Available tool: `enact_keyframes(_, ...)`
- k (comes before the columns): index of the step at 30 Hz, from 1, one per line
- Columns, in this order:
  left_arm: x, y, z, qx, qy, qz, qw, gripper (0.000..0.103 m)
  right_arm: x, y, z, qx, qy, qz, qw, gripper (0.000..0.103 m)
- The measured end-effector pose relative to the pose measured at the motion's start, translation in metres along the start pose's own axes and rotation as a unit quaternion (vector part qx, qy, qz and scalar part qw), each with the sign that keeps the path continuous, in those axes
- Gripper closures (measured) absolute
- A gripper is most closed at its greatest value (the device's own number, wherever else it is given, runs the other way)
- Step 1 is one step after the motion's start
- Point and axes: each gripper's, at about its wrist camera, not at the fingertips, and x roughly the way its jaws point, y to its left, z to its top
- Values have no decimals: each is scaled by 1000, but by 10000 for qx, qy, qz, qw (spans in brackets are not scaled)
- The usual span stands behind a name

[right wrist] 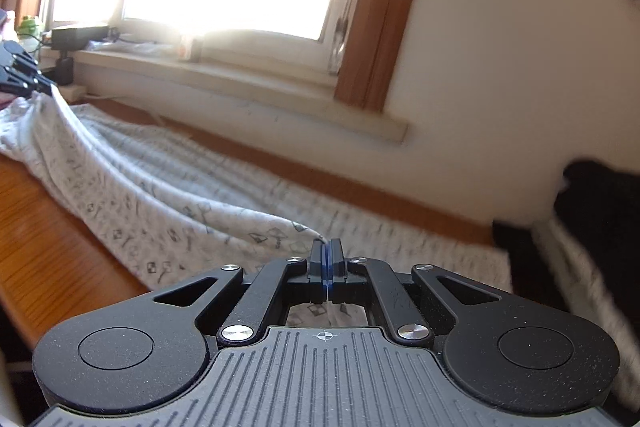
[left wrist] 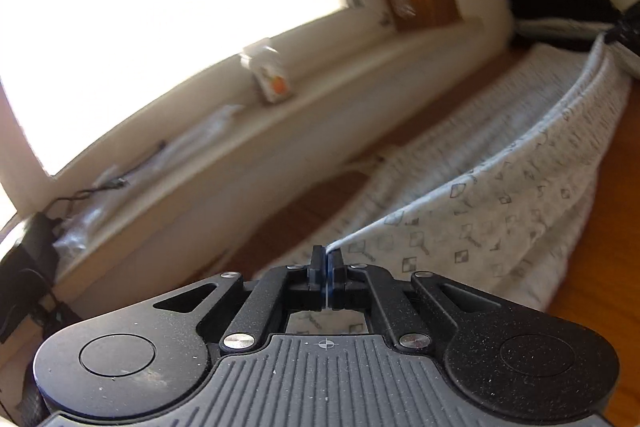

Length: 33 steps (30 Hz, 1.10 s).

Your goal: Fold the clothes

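- One pale garment (left wrist: pixel 492 195), white-grey with small dark square motifs, held up along one edge between the two tools; its lower part lies on the wooden worktop (left wrist: pixel 616 211), and a ribbed-looking layer of the same cloth spreads flat toward the wall.
- Left tool (left wrist: pixel 327 259): jaws closed together, pinching a thin corner of the garment; the taut edge runs from the tips away to the far end.
- Right tool (right wrist: pixel 327 251): jaws likewise pressed shut on a corner of the garment, cloth visible below through the linkage gap.
- In the right wrist view the left tool appears at the far left edge, gripping the opposite end of the stretched edge.
- One dark fabric pile (right wrist: pixel 600 227) at the right end of the worktop, beside the garment; blurred.
- One windowsill (left wrist: pixel 280 115) behind the worktop, beneath a bright window (left wrist: pixel 160 7) with a brown wooden frame.
- On the sill: a small white carton (left wrist: pixel 270 71) with an orange mark, clear wrapping, a dark cable.
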Motion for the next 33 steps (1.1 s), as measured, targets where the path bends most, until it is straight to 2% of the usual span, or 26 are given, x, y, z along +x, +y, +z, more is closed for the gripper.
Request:
enact_keyframes(5,32,22,23,-546,-62,475,9974,102,44,-1,48,-346,-185,-555,9977,101)
enact_keyframes(8,62,35,24,-898,235,573,9940,101,85,-3,74,-426,-200,-1008,9938,101)
enact_keyframes(10,80,35,15,-972,515,634,9919,89,110,-2,77,-187,27,-1039,9944,98)
enact_keyframes(12,93,31,4,-984,774,705,9896,70,134,-1,80,51,253,-1067,9940,96)
enact_keyframes(14,96,28,-10,-1032,802,661,9892,55,139,8,71,104,308,-763,9966,87)
enact_keyframes(15,96,28,-15,-1078,797,571,9893,52,141,12,65,128,386,-547,9977,82)
enact_keyframes(16,95,28,-21,-1123,791,481,9893,52,143,17,60,152,464,-332,9983,80)
enact_keyframes(18,90,28,-31,-1171,709,398,9898,44,146,23,49,197,663,2,9976,78)
enact_keyframes(20,86,31,-37,-1312,618,348,9888,43,149,28,37,264,894,273,9953,78)
enact_keyframes(23,84,37,-40,-1489,600,190,9869,41,156,25,22,352,1168,282,9921,74)
enact_keyframes(25,84,41,-42,-1567,607,90,9857,41,155,19,15,509,1182,312,9912,64)
enact_keyframes(30,83,50,-45,-1763,627,-159,9822,39,148,4,3,973,1161,595,9867,63)
enact_keyframes(33,76,53,-50,-1727,603,-227,9829,37,132,9,-2,890,1177,676,9867,63)
